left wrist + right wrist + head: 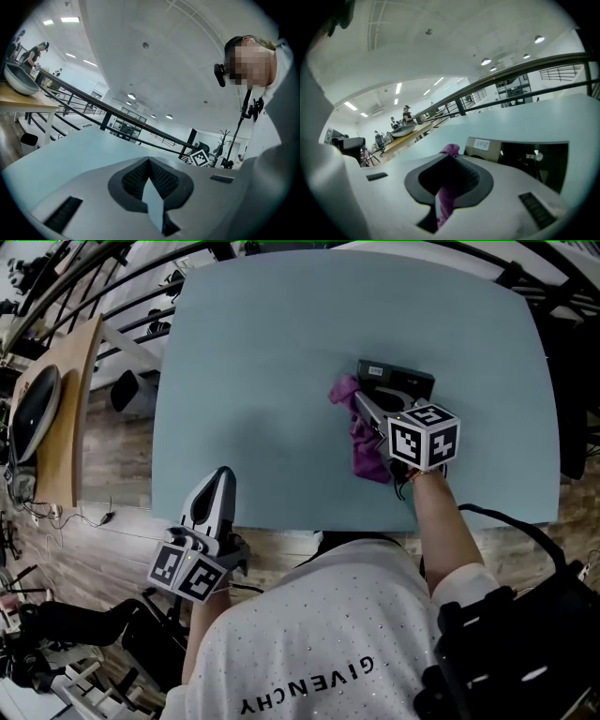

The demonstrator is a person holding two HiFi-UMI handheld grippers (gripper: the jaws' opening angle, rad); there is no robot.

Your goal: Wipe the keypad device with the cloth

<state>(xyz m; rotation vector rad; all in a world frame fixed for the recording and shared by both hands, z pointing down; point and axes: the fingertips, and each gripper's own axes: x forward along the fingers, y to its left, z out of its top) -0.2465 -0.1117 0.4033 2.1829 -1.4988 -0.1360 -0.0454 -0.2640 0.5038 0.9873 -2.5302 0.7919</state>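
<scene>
Now our right gripper pinches the purple cloth, bunched beside its jaws against the black keypad device just ahead of its tips. Our left gripper, jaws pressed together on nothing, sits well apart to its left.

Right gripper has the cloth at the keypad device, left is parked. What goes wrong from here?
1. The keypad device lies loose on the table. The left gripper sits shut and empty at the near edge, so a wipe may just shove the device.
2. The right gripper pinches the cloth, but most of it trails back under the gripper. The hard jaw tips, not cloth, may rub the device.
</scene>
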